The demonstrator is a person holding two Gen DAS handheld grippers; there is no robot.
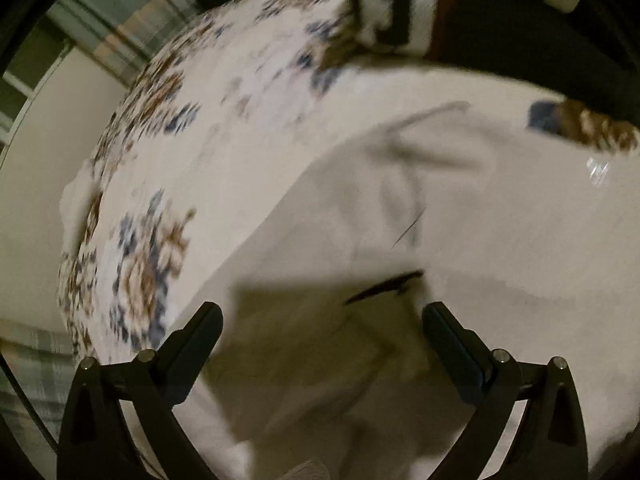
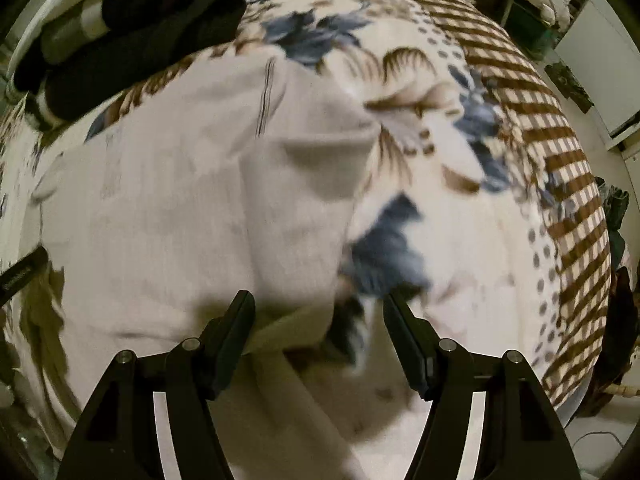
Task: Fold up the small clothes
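A pale cream garment (image 1: 400, 220) lies spread on a floral bedspread (image 1: 224, 92). It also shows in the right wrist view (image 2: 192, 208), with thin dark stripes near its top. My left gripper (image 1: 322, 320) is open just above the garment, over a dark line in the cloth (image 1: 384, 286). My right gripper (image 2: 318, 304) is open over the garment's right edge, where the cloth meets the bedspread (image 2: 460, 240). Both views are blurred by motion.
A pile of dark and white clothes (image 2: 120, 28) lies at the far left of the bed; it also shows in the left wrist view (image 1: 440, 16). The bed's edge drops to the floor at left (image 1: 36, 160). A white cabinet (image 2: 600, 68) stands at right.
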